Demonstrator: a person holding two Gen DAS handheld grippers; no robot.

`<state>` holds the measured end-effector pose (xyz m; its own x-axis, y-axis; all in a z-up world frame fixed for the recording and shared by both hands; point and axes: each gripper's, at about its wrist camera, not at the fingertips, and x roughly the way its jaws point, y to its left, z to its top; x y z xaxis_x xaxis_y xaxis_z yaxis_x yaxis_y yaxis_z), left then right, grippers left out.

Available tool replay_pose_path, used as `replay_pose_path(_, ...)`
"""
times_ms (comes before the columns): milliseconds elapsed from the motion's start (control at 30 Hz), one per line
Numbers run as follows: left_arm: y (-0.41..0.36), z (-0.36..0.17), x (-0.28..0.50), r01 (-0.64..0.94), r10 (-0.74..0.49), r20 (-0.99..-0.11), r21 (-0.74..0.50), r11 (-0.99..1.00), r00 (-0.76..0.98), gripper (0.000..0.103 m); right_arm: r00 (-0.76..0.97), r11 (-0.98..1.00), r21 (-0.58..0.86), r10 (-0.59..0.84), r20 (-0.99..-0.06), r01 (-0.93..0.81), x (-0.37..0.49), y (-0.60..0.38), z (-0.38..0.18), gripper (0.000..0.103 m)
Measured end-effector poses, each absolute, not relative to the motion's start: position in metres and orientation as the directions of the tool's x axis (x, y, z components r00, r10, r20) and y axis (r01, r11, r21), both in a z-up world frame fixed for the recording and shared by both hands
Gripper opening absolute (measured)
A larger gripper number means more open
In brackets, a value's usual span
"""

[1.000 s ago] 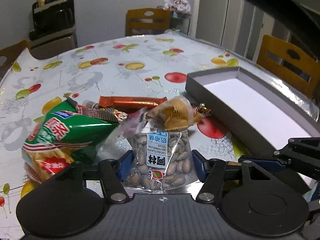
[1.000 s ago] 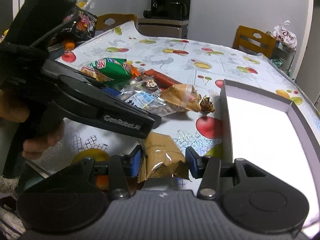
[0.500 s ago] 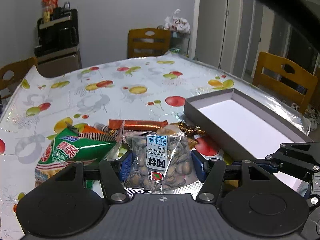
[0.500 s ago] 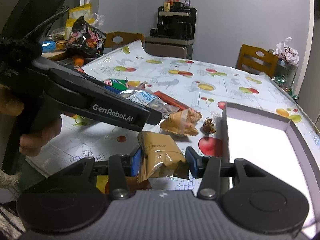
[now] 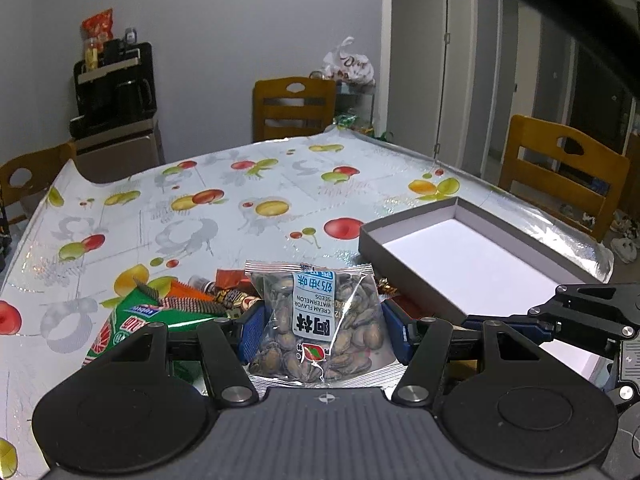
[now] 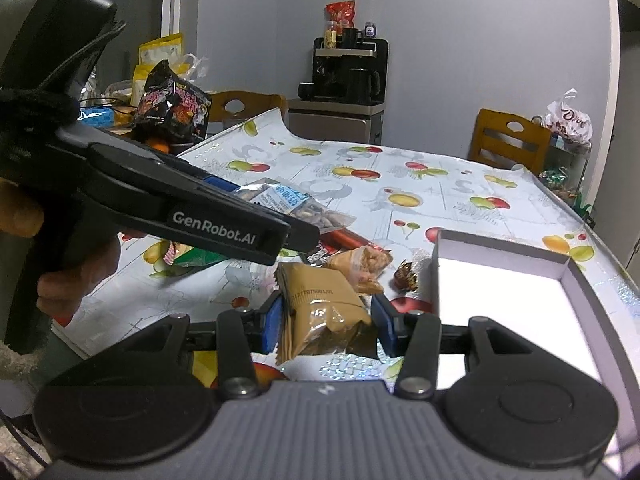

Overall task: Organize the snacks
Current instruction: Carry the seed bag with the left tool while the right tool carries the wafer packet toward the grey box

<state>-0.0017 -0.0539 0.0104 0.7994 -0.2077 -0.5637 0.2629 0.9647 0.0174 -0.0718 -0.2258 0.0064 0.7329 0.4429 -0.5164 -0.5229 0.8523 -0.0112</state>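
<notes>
A clear packet of watermelon seeds (image 5: 316, 320) is pinched between the blue pads of my left gripper (image 5: 322, 332), lifted above the snack pile. My right gripper (image 6: 326, 328) is shut on a tan foil snack packet (image 6: 320, 304), also held off the table. Just right of both stands the empty grey box (image 6: 496, 248) with a white floor, and its near wall (image 5: 404, 236) shows in the left wrist view. On the fruit-print tablecloth lie a green bag (image 5: 132, 320), a red bar (image 6: 348, 238), an orange-wrapped pastry (image 6: 364, 264) and a small candy (image 6: 406, 278).
A person's hand (image 6: 76, 276) holds the left gripper's handle at the left of the right wrist view. Wooden chairs (image 5: 560, 168) ring the table. A coffee machine on a cabinet (image 6: 344, 76) and a black snack bag (image 6: 172, 108) stand beyond the table edge.
Both grippers have risen from the table with their packets and tilted up. The seed packet has come up out of the pile, so more of the room shows.
</notes>
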Motion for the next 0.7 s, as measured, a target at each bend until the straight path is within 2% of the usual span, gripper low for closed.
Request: replay_pose_path(700,-0.109,0.022,0.012,0.328,-0.262,-0.54,0.026,0.944,0.8,0.061,0.808,0.921,-0.011,0.335,-0.484,-0.389,-0.071,-0.298,0.017,0.046)
